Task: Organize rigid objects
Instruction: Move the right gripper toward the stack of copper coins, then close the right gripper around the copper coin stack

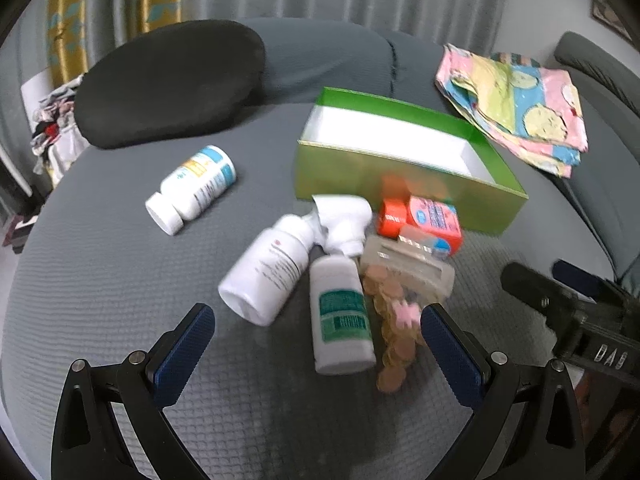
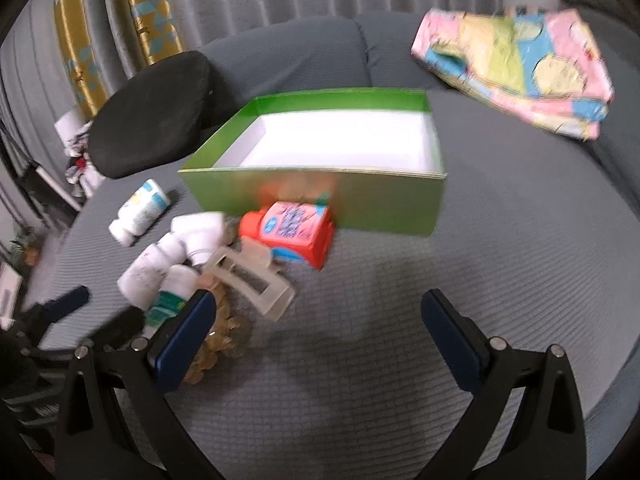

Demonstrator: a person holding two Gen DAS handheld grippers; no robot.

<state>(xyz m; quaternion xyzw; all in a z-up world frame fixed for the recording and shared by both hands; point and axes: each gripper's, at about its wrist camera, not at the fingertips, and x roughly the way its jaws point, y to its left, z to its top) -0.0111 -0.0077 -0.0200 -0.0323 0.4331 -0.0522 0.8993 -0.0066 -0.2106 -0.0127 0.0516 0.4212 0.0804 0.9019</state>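
Lying on the grey sofa cushion (image 1: 100, 280) before your spread-apart left gripper (image 1: 318, 354), the green-labelled white bottle (image 1: 342, 316) runs lengthwise away from you toward the green box (image 1: 400, 188). Your right gripper (image 2: 318, 336) also gapes wide, holding nothing.

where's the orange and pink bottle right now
The orange and pink plastic bottle lies on its side on the grey cushion, against the front wall of the open green cardboard box, with the beige hair claw clip just before it.
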